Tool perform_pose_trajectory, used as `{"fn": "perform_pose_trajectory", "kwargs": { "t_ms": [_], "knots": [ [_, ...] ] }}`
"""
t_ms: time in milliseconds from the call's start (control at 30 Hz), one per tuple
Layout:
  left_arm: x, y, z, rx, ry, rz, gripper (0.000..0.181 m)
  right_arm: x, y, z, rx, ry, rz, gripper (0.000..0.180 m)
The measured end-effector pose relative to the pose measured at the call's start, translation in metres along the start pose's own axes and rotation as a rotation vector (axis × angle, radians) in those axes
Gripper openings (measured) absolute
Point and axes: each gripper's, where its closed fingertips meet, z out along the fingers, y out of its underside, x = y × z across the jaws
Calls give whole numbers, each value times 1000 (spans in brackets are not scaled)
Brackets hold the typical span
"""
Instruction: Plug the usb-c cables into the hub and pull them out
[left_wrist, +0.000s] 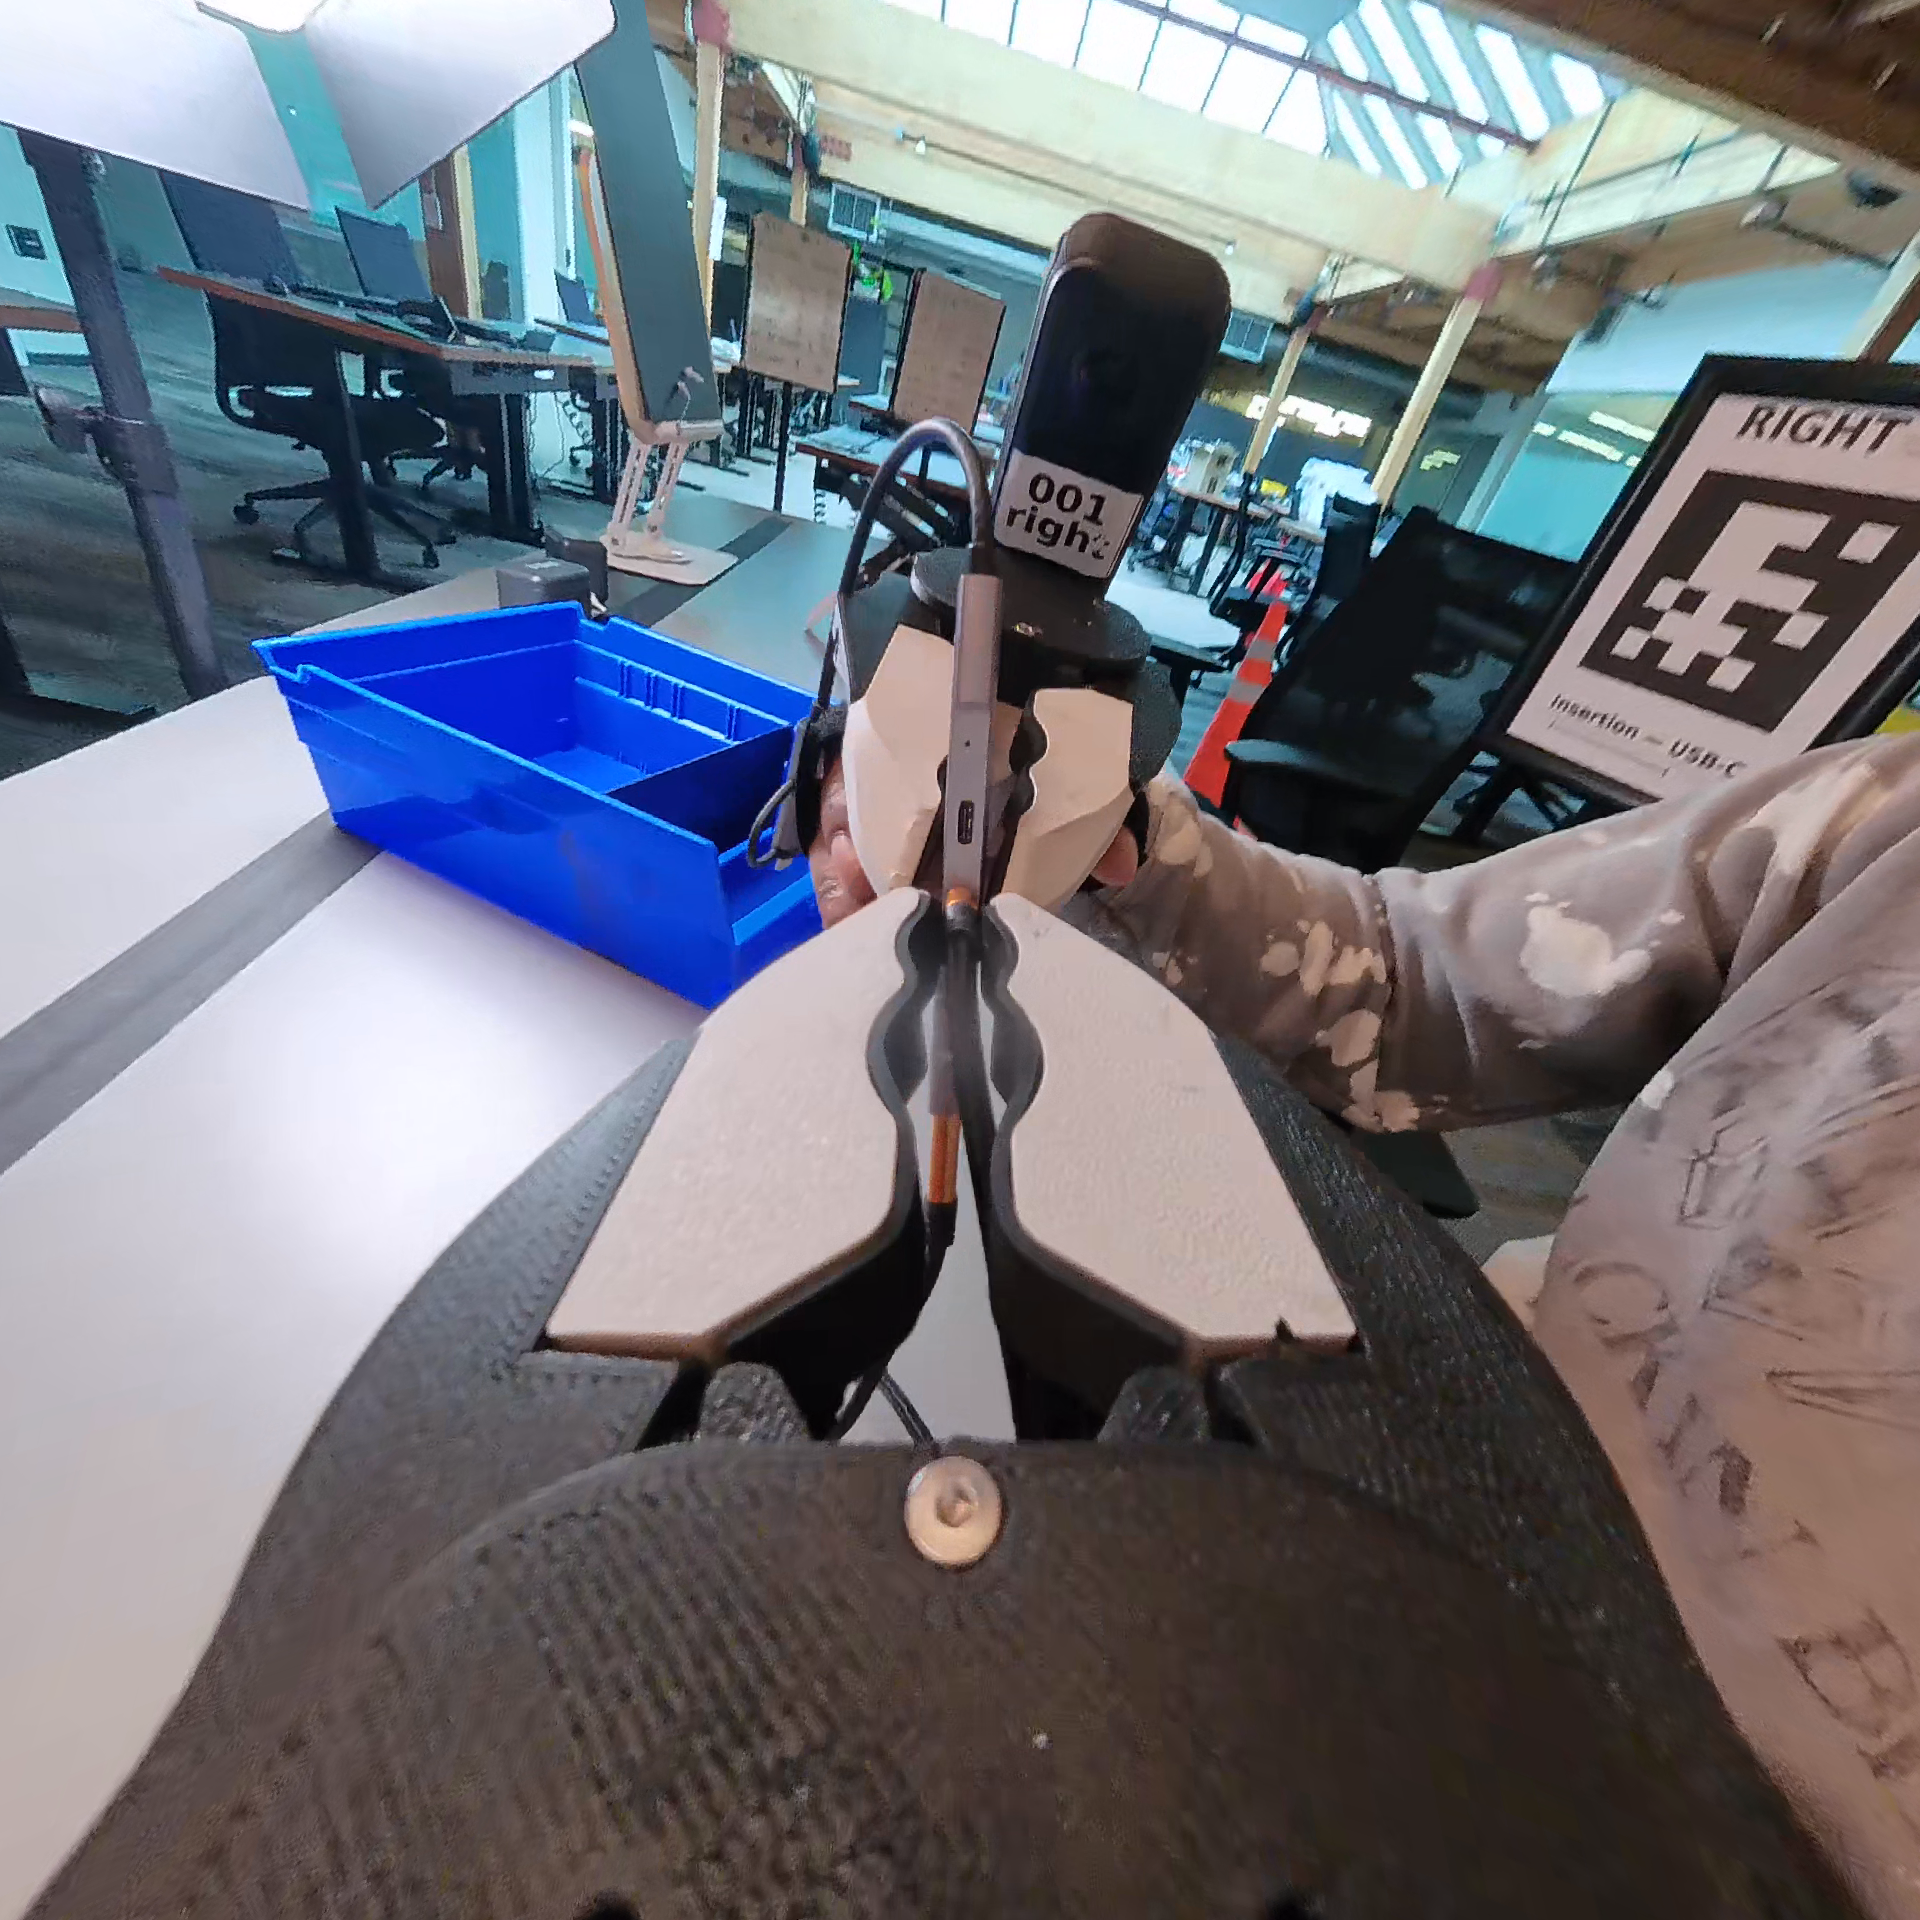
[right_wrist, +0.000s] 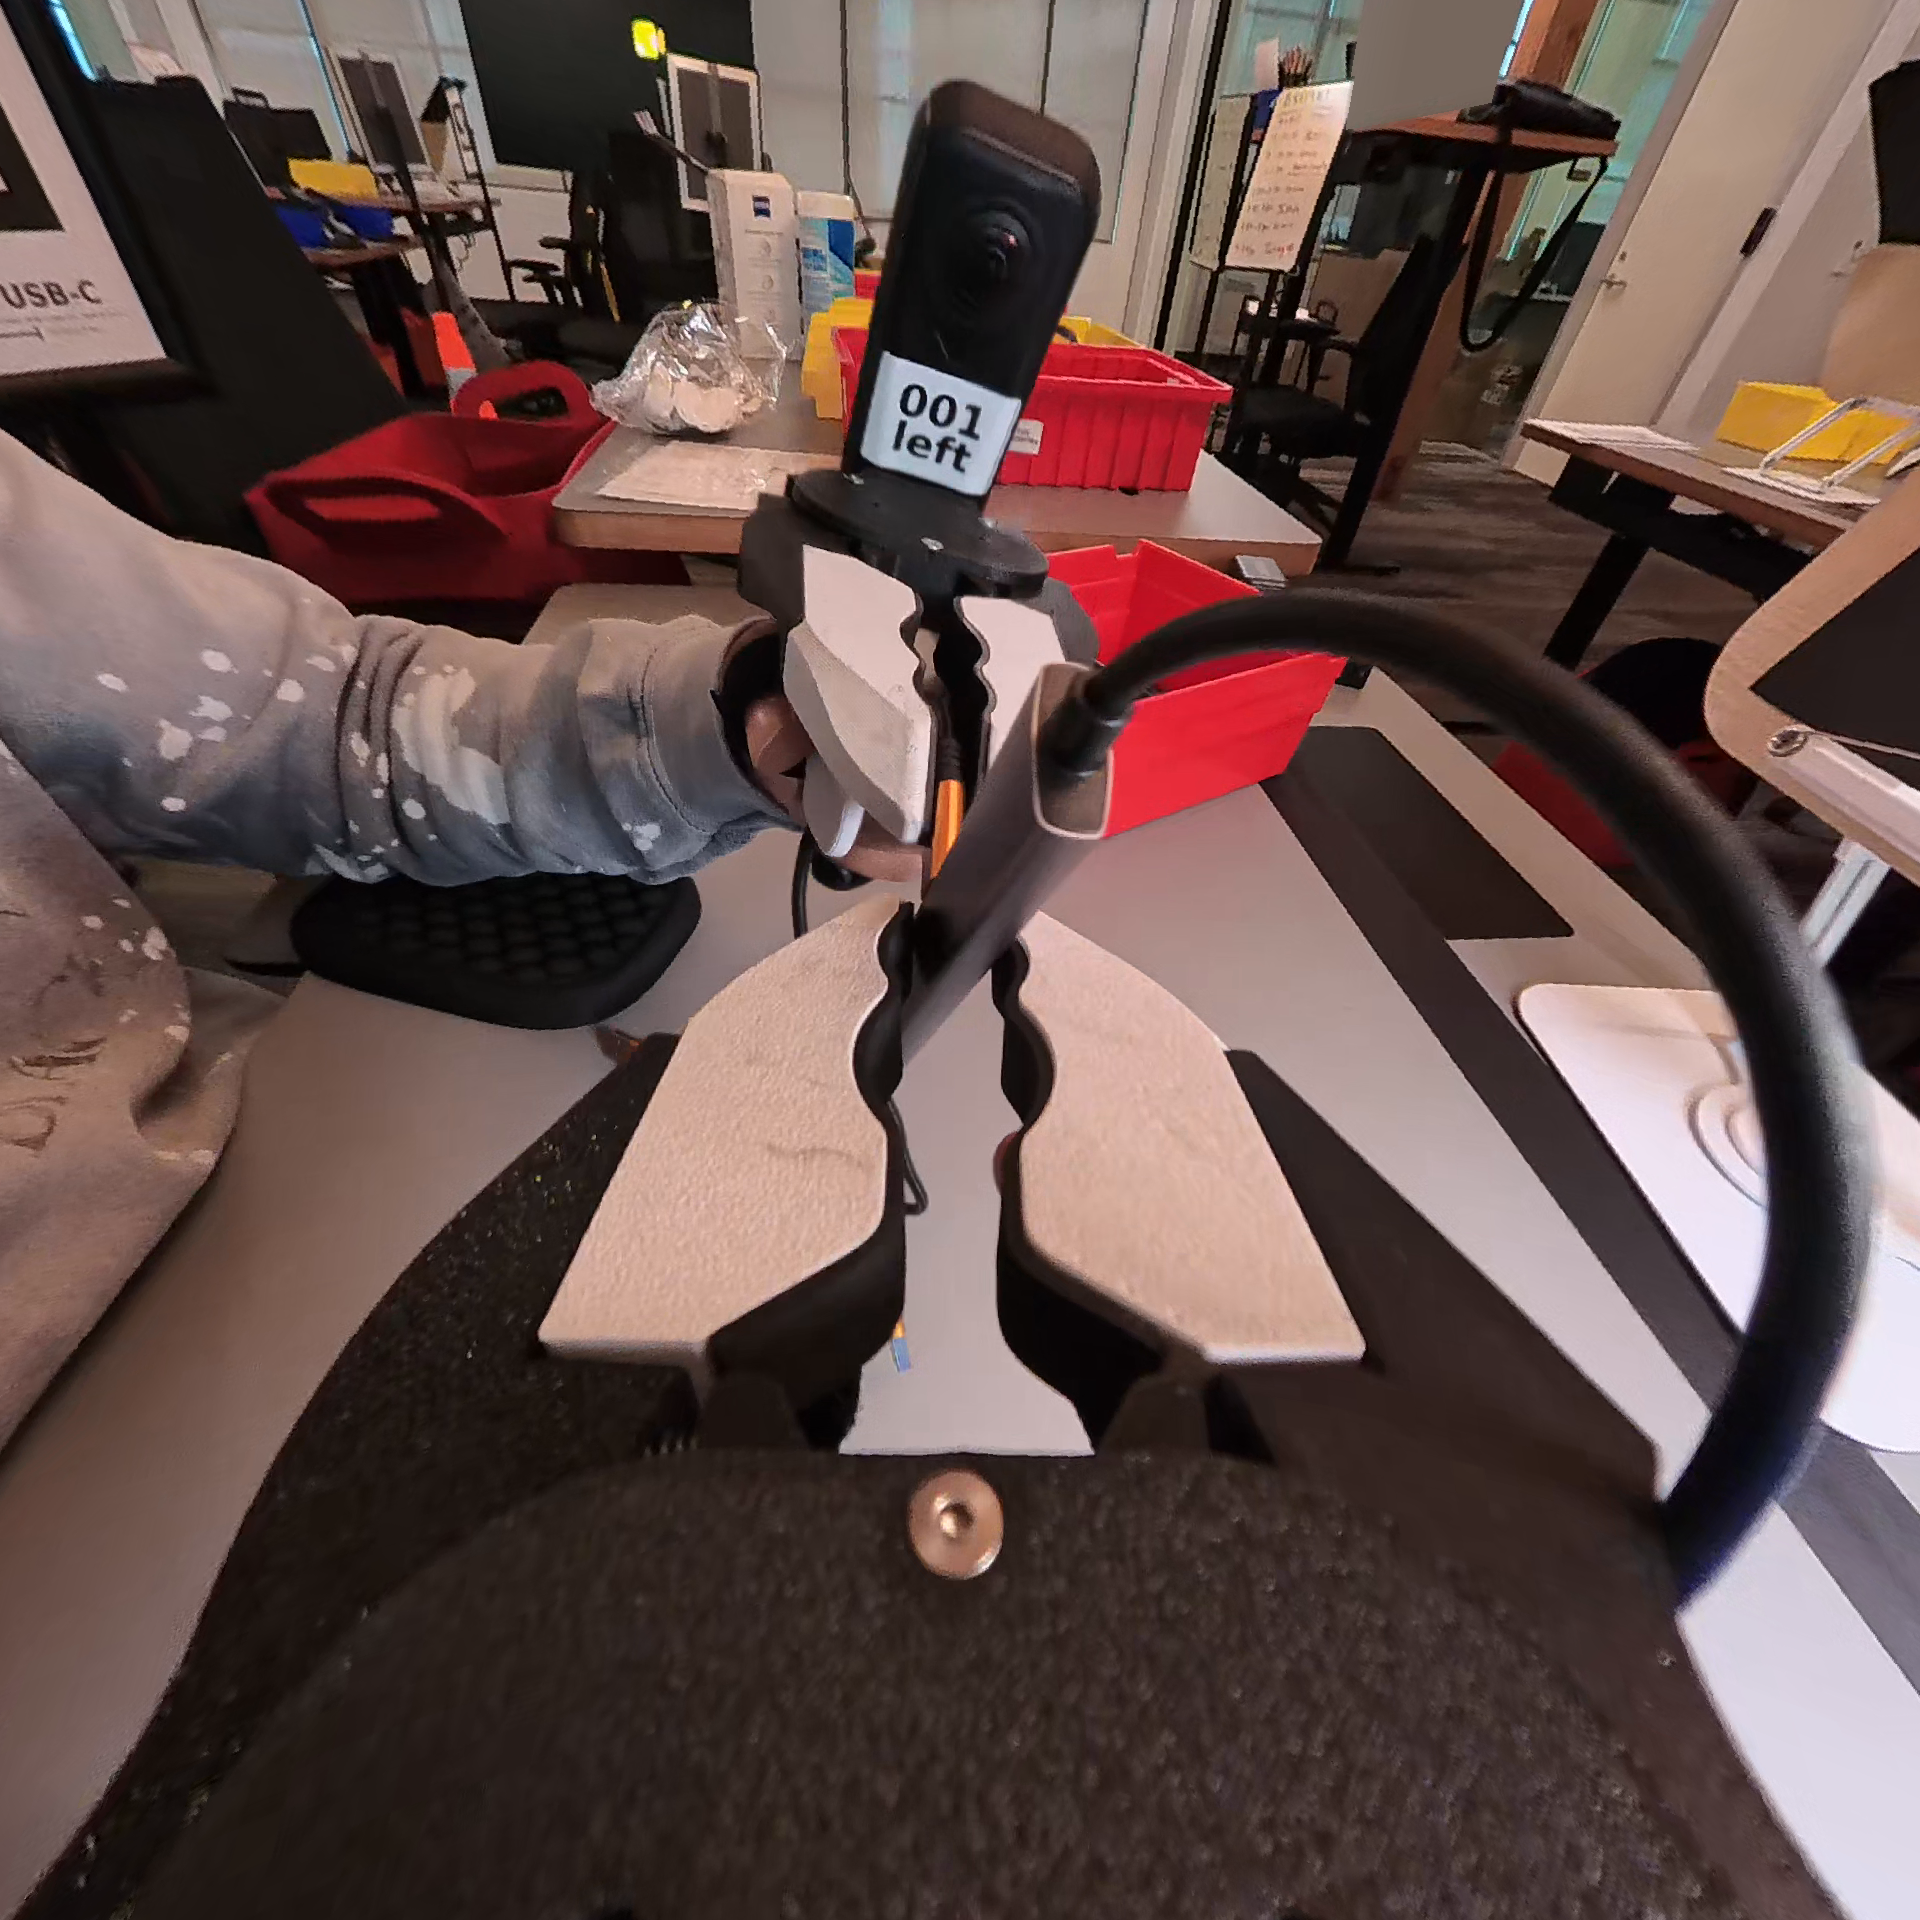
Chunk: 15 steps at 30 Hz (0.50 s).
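Left gripper (left_wrist: 961, 940): jaws nearly closed on the USB-C cable (left_wrist: 943, 1153), an orange-collared plug with its metal tip just past the fingertips.
Right gripper (right_wrist: 951, 971): jaws narrowed onto the grey hub (right_wrist: 1003, 831), which is held tilted, its own black lead (right_wrist: 1621, 748) arching off to the right.
Task objects: both are held in the air between the two facing grippers, above the table; the plug tip sits at the hub's lower end, but whether it is seated cannot be told.
Risk, misalignment: the hub's tilt may send the plug in askew, so it could jam or scrape the port.
Risk, slip: pushing force may rotate the slim hub between its jaws, or slide the cable backward through the left pair.
Risk, snag: the stiff black lead may tug the hub off line.
Surface: pale grey table (left_wrist: 312, 1039) with a dark strip; a blue bin (left_wrist: 540, 748) lies far left, a red bin (right_wrist: 1195, 675) beyond the hub.
Room: open workshop with desks, chairs and skylights.
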Motion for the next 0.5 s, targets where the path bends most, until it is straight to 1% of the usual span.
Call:
{"fn": "perform_pose_trajectory", "kwargs": {
  "t_ms": [100,233,333,500],
  "knots": [
    [0,1,1,3,-1,-4,8,0,-1,-2,-9,-1,4,11],
    [8,3,0,-56,-11,86,8,-8,-13,-2,56,-46,28,9],
    [9,5,0,-77,-22,124,8,-9,-12,-2,45,-45,22,9],
    [9,7,5,-45,8,66,8,-10,-6,-5,11,-60,27,9]
  ]
}}
